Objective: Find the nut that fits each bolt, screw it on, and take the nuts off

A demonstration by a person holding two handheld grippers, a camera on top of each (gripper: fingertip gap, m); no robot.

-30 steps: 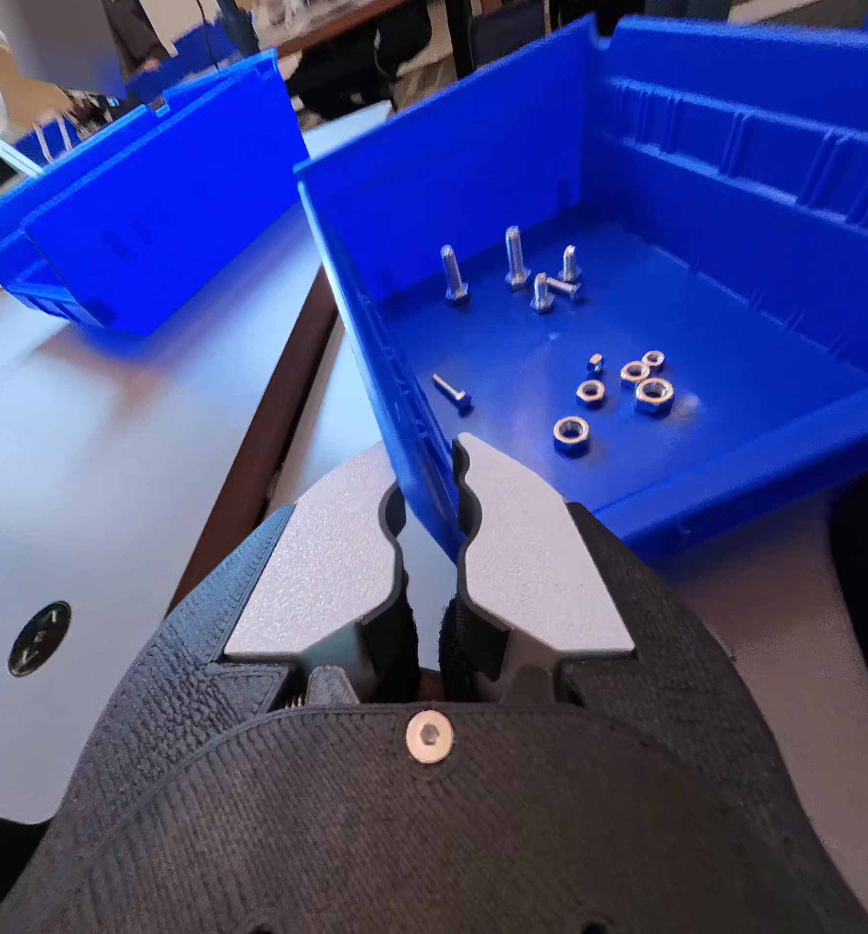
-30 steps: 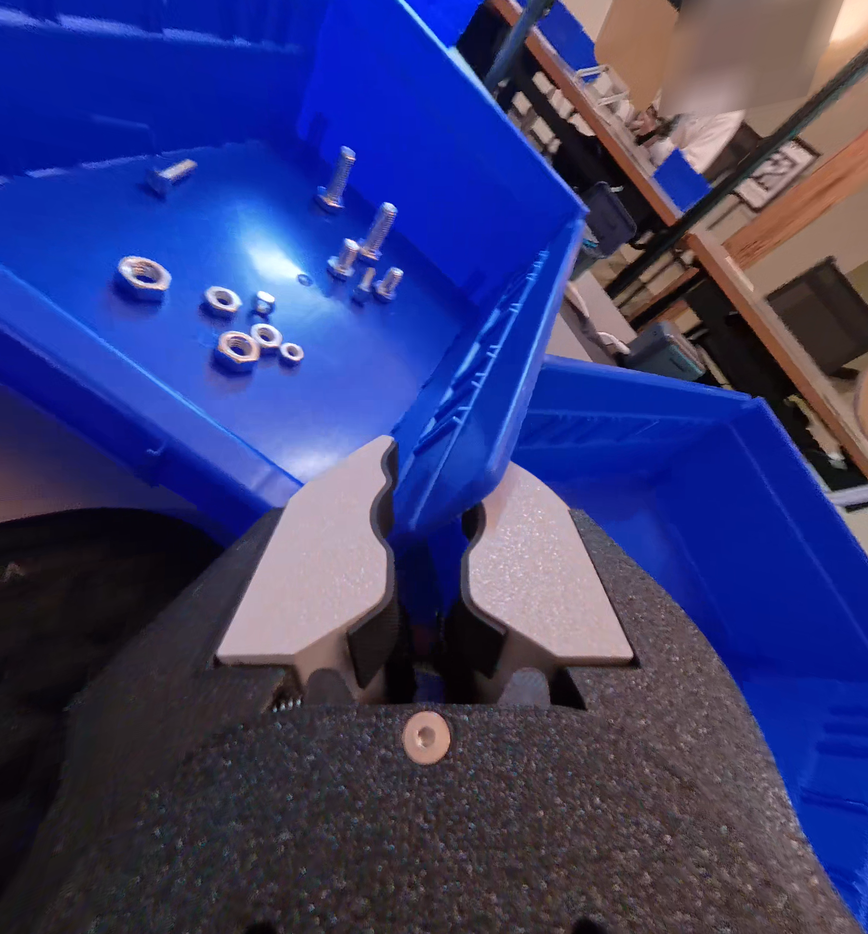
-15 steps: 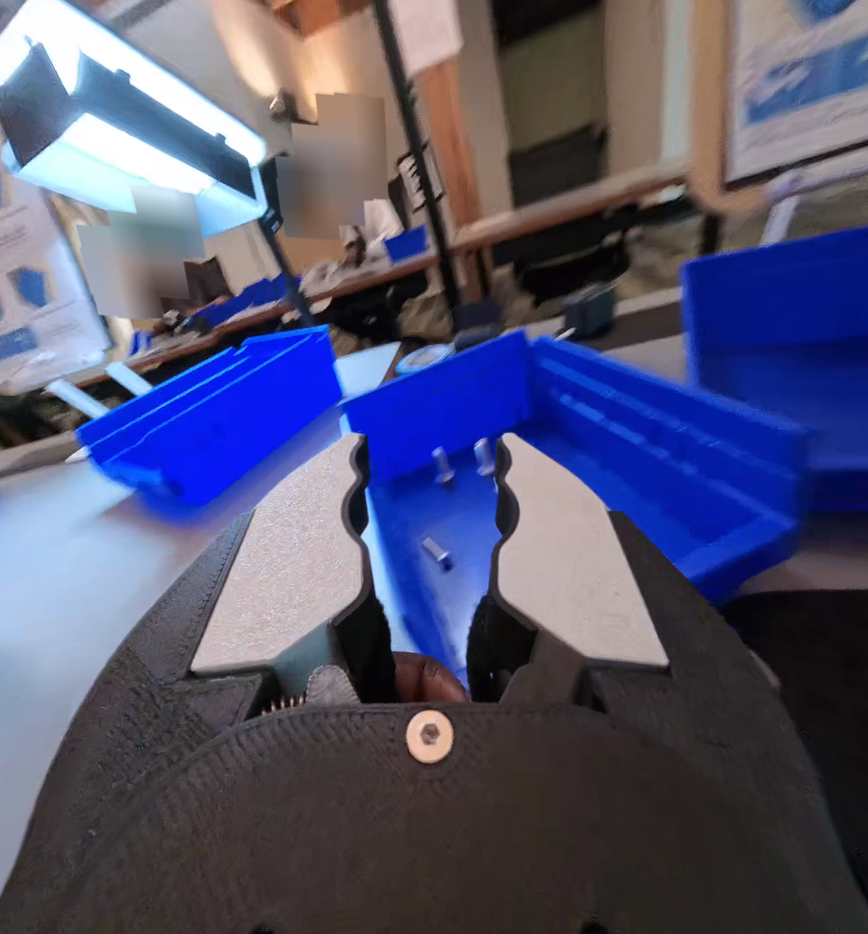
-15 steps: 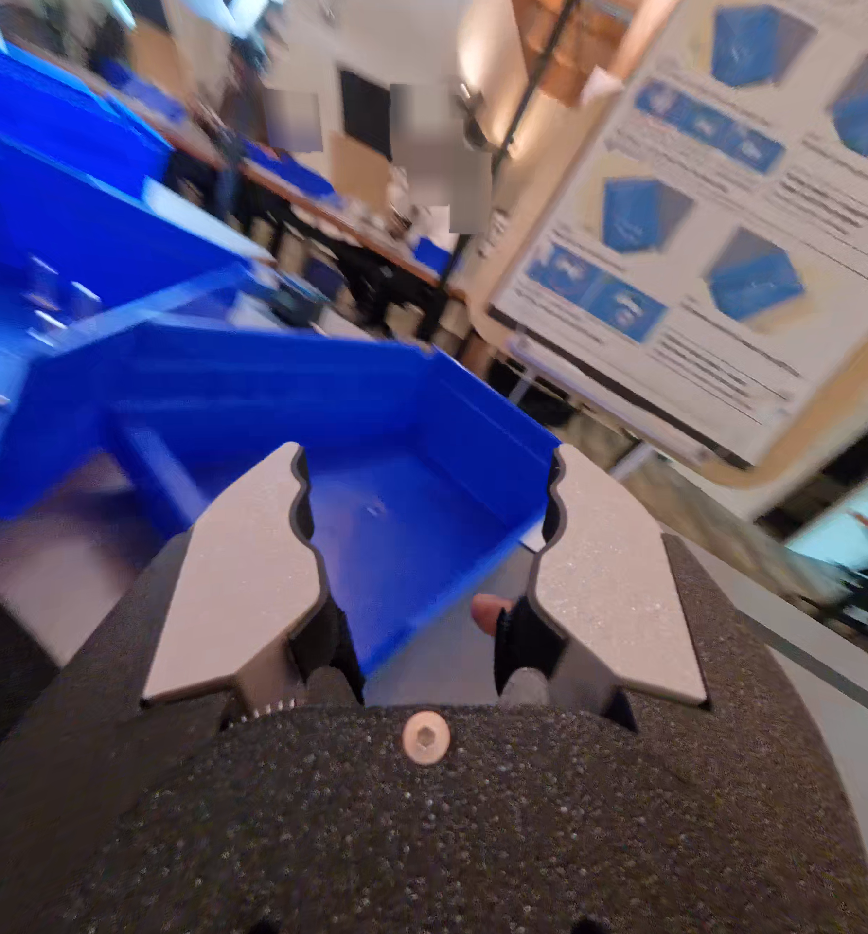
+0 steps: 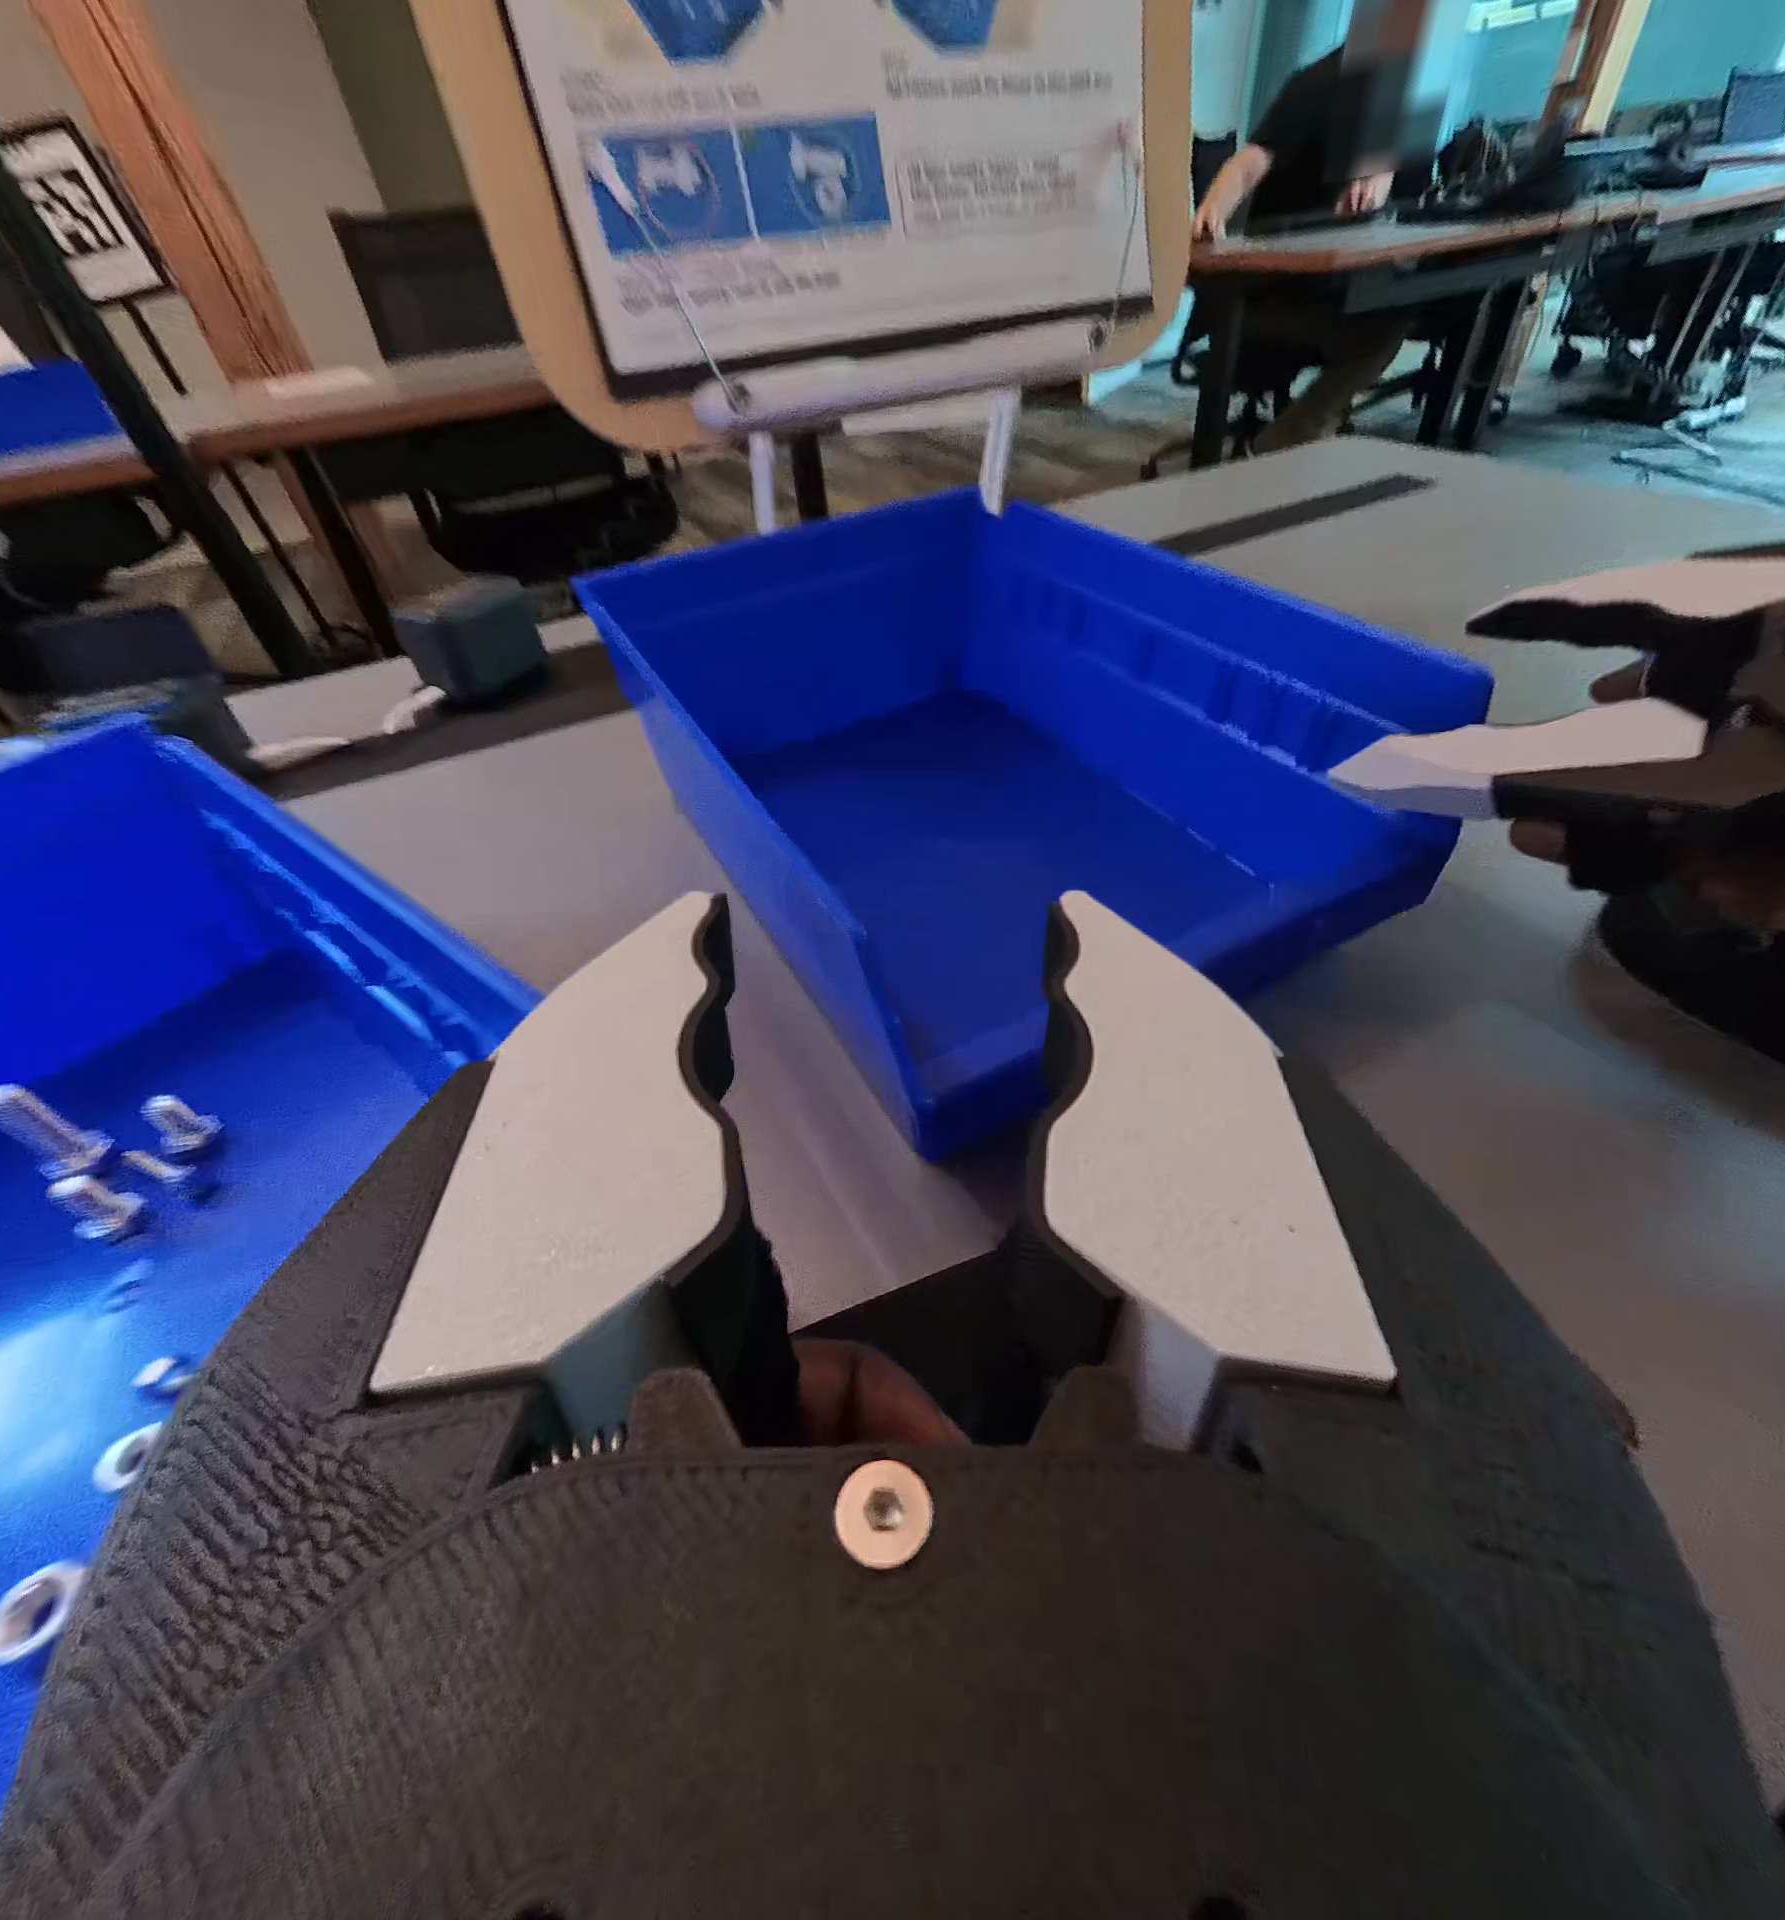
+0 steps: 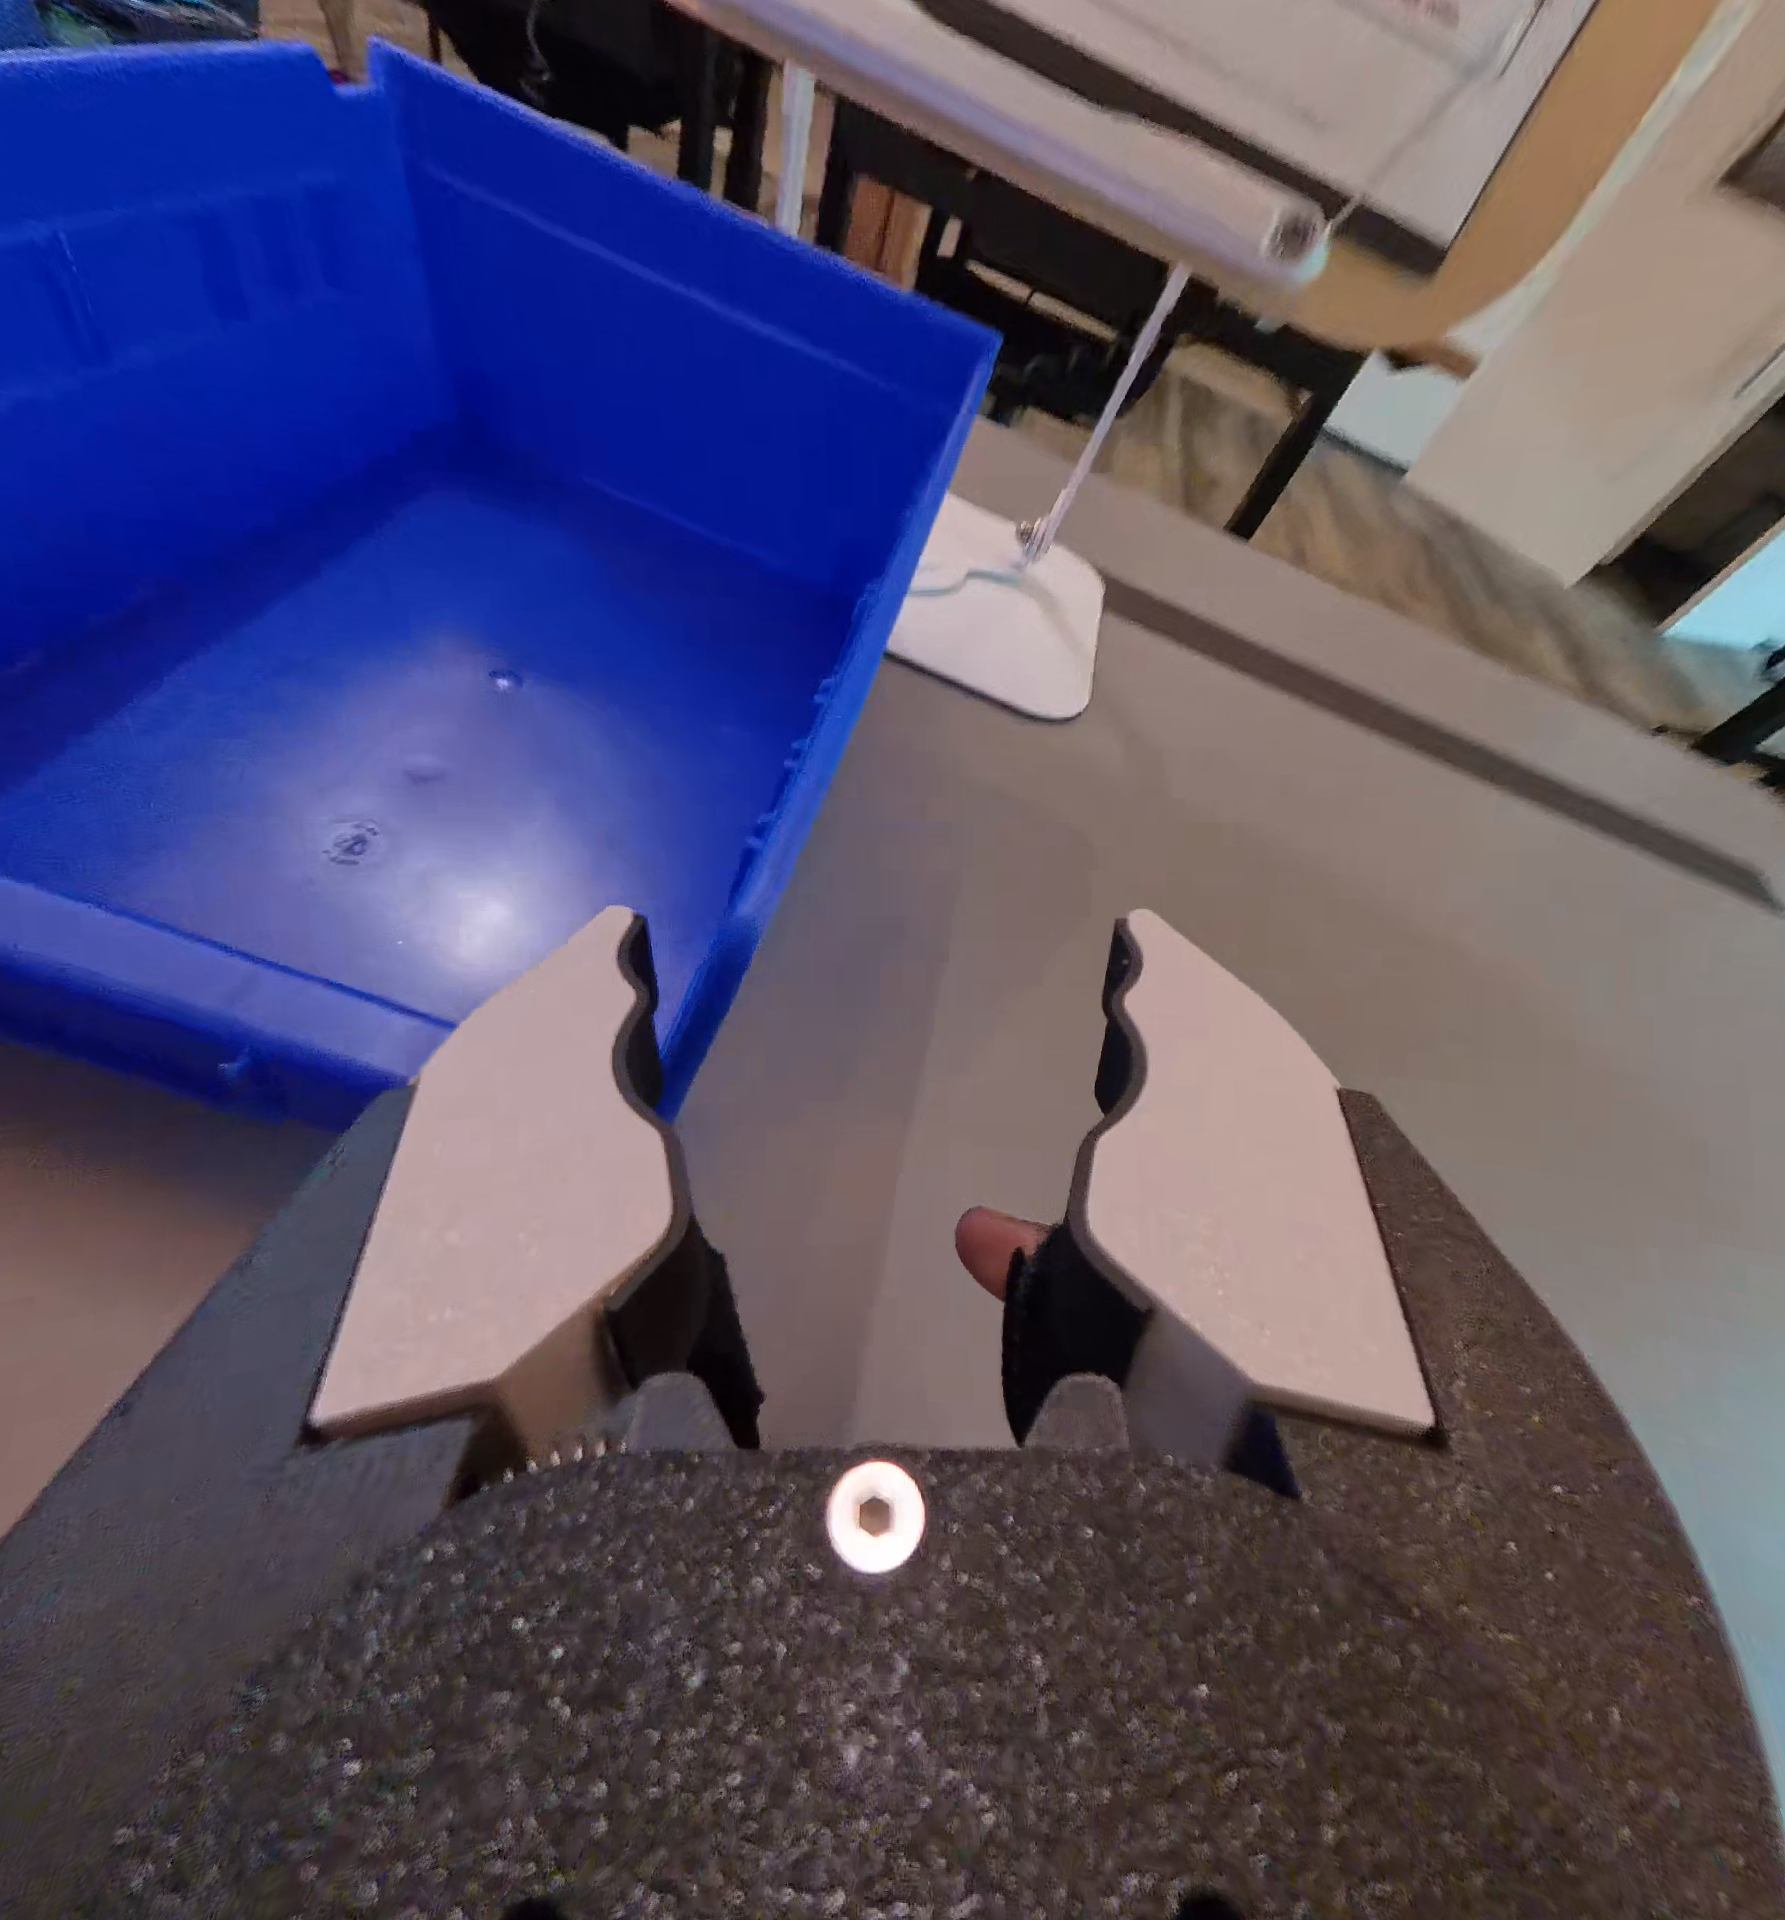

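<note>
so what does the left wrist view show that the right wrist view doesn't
Only the left wrist view shows the second blue plastic bin at its left holding the silver metal bolts and silver hex nuts, and the right gripper from outside, open over the empty bin's wall. Only the right wrist view shows the white flat stand base on the grey table. Both show the empty blue plastic bin and an open gripper of their own, the left gripper.
</note>
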